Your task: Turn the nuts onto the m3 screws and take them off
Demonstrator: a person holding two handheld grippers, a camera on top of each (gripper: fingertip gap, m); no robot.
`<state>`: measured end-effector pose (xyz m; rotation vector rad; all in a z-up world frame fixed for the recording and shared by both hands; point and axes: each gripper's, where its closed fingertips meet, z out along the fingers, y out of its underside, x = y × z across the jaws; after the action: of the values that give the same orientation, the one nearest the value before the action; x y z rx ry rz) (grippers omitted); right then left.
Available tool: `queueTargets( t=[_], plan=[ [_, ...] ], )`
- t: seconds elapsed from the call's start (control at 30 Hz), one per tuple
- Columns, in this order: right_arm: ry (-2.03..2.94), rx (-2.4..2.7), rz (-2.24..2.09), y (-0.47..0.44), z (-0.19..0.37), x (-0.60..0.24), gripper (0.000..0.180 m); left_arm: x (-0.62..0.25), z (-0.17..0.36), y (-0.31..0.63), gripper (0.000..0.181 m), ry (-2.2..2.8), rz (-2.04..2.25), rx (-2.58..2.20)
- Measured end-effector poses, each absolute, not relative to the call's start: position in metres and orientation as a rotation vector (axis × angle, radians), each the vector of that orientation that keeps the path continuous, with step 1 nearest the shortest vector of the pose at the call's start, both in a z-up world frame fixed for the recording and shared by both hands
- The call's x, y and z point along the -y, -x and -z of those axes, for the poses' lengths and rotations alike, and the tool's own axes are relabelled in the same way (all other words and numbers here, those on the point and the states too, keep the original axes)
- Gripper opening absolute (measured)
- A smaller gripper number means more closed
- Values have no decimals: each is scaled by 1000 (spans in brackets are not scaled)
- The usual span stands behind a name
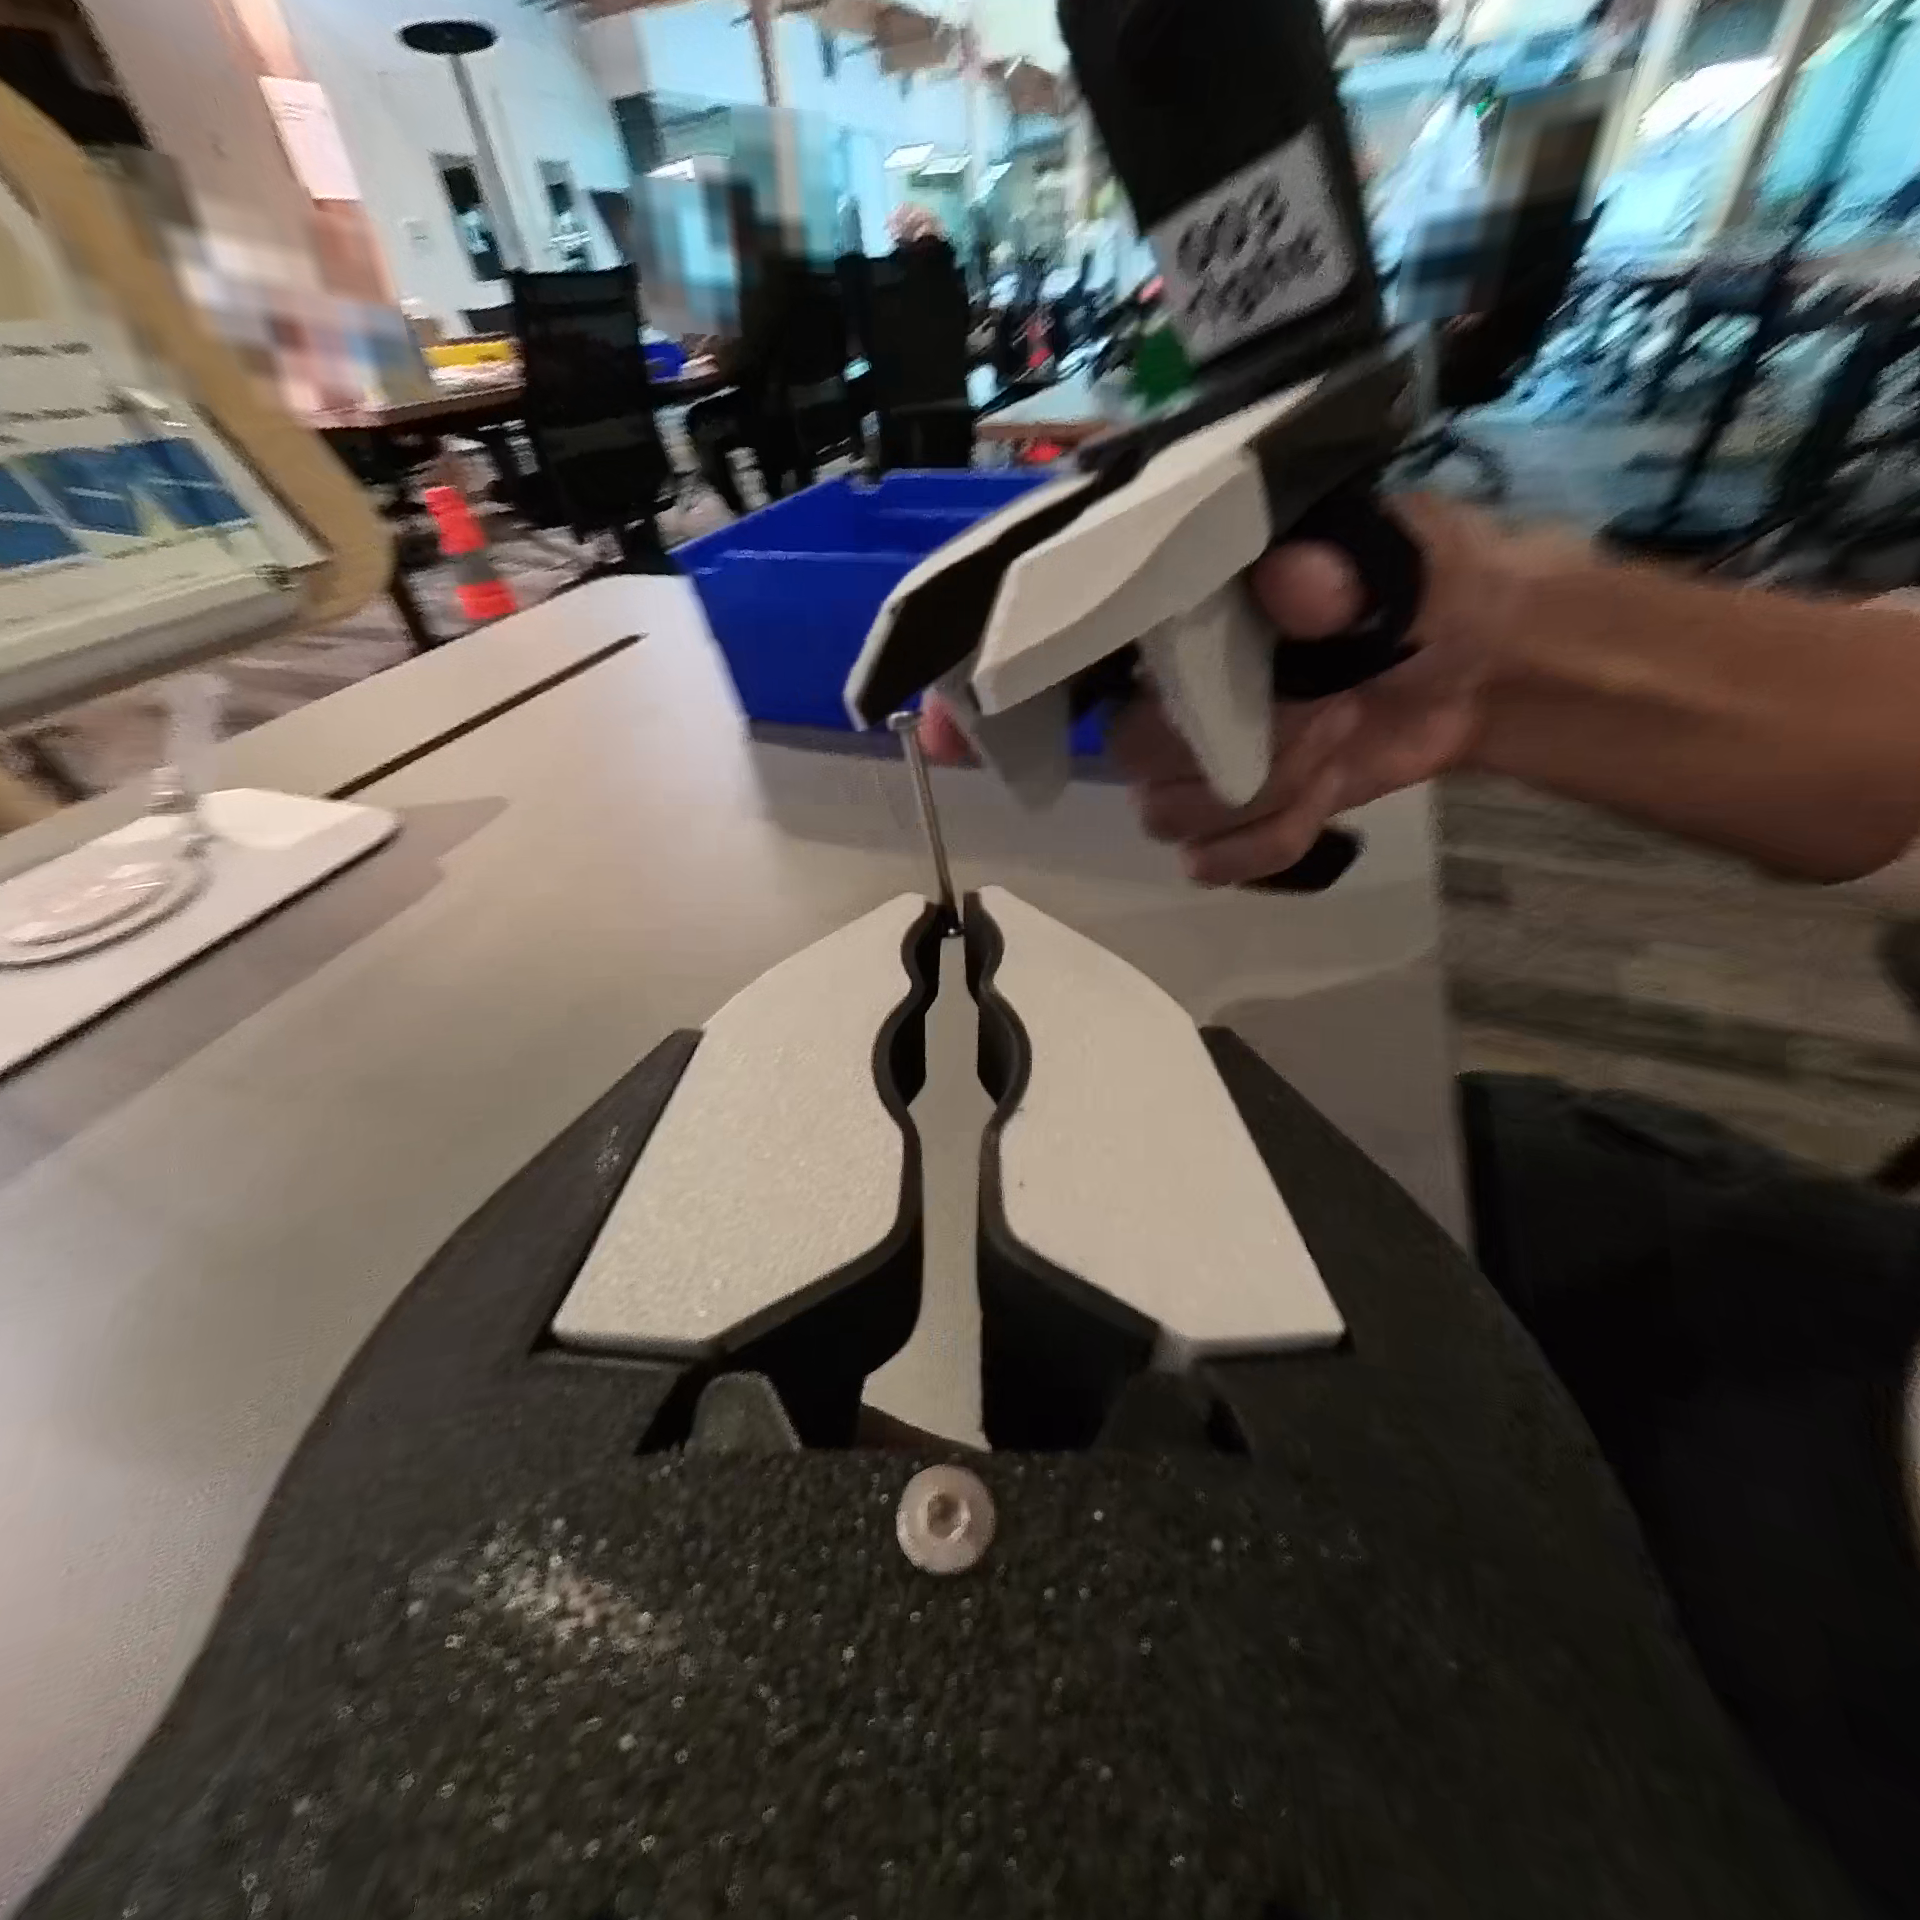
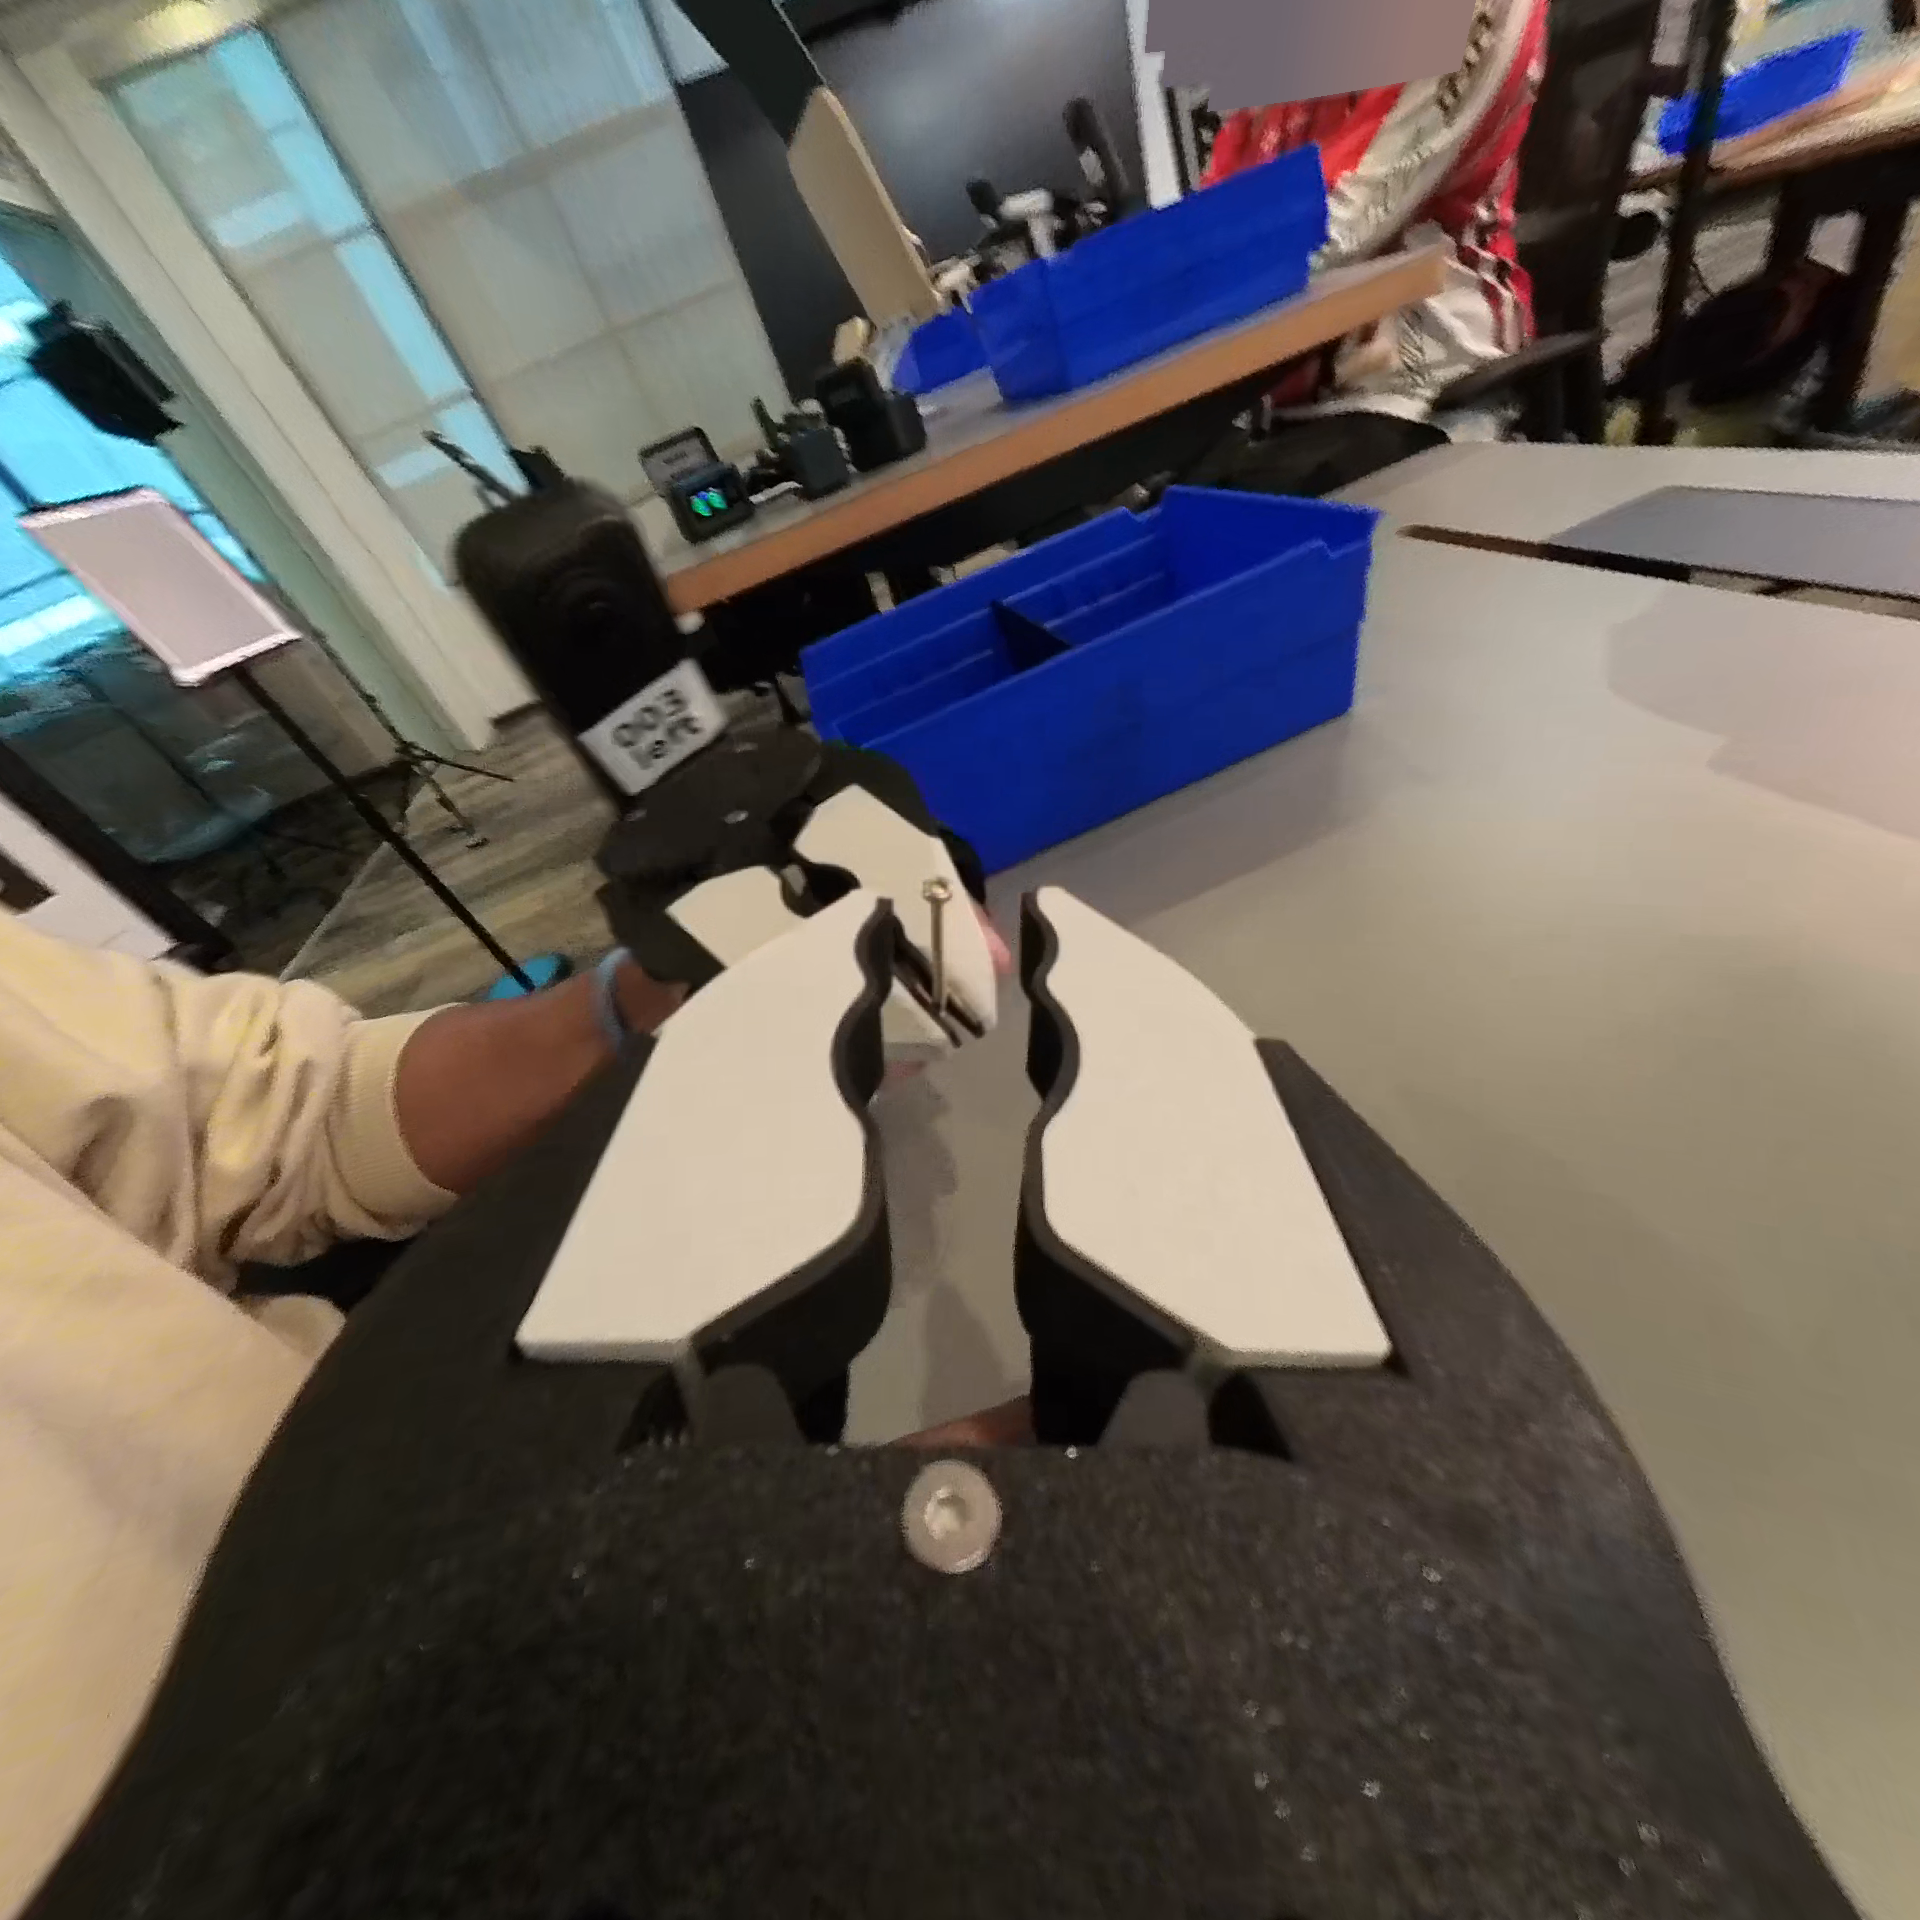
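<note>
**Inspector:** Between the tips of the left gripper [image 1: 948,914], in the left wrist view, a thin metal screw [image 1: 928,821] is clamped by its lower end; the fingers are drawn nearly together on it, and the shaft rises tilted slightly to the left, head uppermost.

**Clerk:** And the other tool in that view?

**Inspector:** Up and to the right of those tips, the right gripper [image 1: 935,707] is held in a hand [image 1: 1340,717]. Its tip sits just beside the screw's head; contact cannot be confirmed, nor can its opening from this angle. No nut can be made out on the shaft. Beyond both tools stands a blue bin [image 1: 821,592] on the grey table [image 1: 582,883].

**Clerk:** Right wrist view?

**Inspector:** Ahead of the right gripper [image 2: 956,914], whose fingers stand clearly apart and grasp nothing, the left gripper [image 2: 961,1023] is seen end on, pinching the screw [image 2: 938,951] at its lower end. The screw lies in line with the gap, beyond the fingertips. A cream-sleeved arm [image 2: 312,1091] carries the left tool. Farther ahead and right, the divided blue bin [image 2: 1091,675] rests on the table [image 2: 1558,935].
</note>
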<state>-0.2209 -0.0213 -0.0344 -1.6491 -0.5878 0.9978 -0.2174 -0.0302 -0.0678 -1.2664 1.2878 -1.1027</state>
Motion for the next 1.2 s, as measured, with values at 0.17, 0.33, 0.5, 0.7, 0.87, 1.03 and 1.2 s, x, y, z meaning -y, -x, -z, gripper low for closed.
queueTargets(
  t=[0.17, 0.33, 0.5, 0.7, 0.87, 1.03, 1.2],
  plan=[
    [1482, 631, -1183, 226, 15, 36, 19, 49, 52, 224, 4, 1215, 1371, -1289],
    [1445, 685, -1245, 236, 13, 42, 17, 58, 51, 224, 4, 1204, 1426, -1313],
    [1448, 693, -1263, 237, 16, 42, 7, 60, 53, 222, 4, 1205, 1429, -1323],
    [1450, 672, -1263, 232, 15, 41, 3, 57, 52, 222, 4, 1208, 1396, -1316],
    [1465, 622, -1215, 227, 16, 35, 0, 47, 53, 218, 4, 1229, 1240, -1299],
    [1434, 610, -1210, 225, 10, 35, 8, 47, 55, 215, 4, 1231, 1189, -1305],
    [1455, 584, -1134, 210, 10, 31, 14, 46, 53, 217, 4, 1229, 1229, -1286]
  ],
)
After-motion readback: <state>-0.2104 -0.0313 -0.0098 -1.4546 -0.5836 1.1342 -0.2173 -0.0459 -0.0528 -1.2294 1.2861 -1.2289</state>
